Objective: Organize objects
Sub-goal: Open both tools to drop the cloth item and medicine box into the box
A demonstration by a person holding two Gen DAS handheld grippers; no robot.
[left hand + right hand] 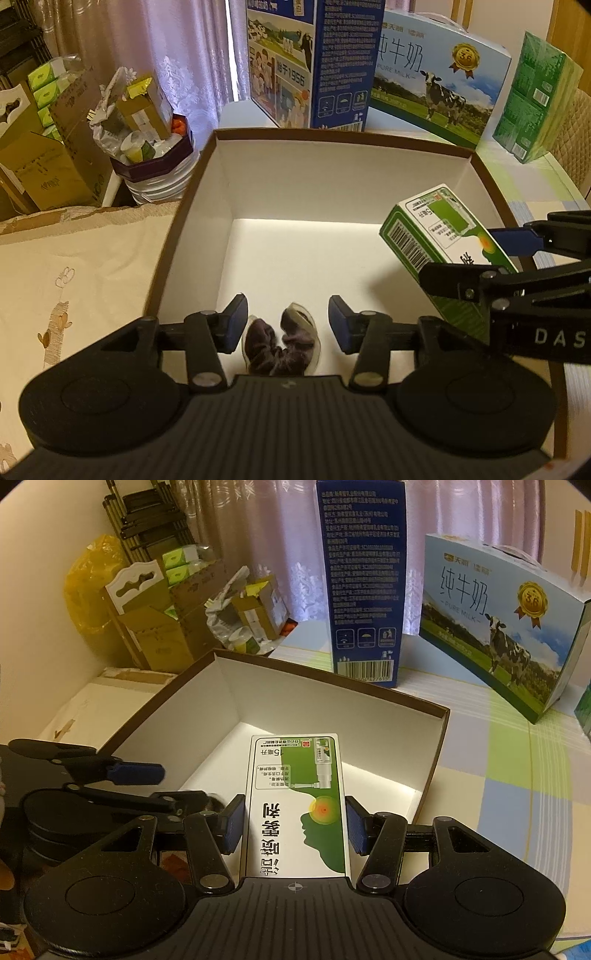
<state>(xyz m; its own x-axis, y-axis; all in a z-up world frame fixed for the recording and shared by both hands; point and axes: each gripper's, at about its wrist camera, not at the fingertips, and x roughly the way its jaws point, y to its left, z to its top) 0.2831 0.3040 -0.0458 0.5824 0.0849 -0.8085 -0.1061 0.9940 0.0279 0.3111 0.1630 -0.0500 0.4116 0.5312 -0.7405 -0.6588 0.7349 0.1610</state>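
Observation:
A shallow cardboard box (332,136) with a brown rim and white inside stands on the table, also in the right wrist view (439,746). On its floor lies a dark crumpled fabric piece (280,345) with something clear around it. My left gripper (288,321) hangs open just above it, fingers on either side and apart from it. From the right, my right gripper (460,253) reaches over the box, shut on a green-and-white medicine carton (432,236). The right wrist view shows that carton (295,775) clamped flat between the right gripper's (295,823) blue pads, with the left gripper (184,784) to its left.
Behind the box stand a tall blue milk carton (314,62), a light-blue milk case (439,81) and a green shrink-wrapped pack (535,99). Off the table's left edge are cardboard boxes (44,173) and a full white bucket (159,170). A checked cloth (498,757) covers the table at the right.

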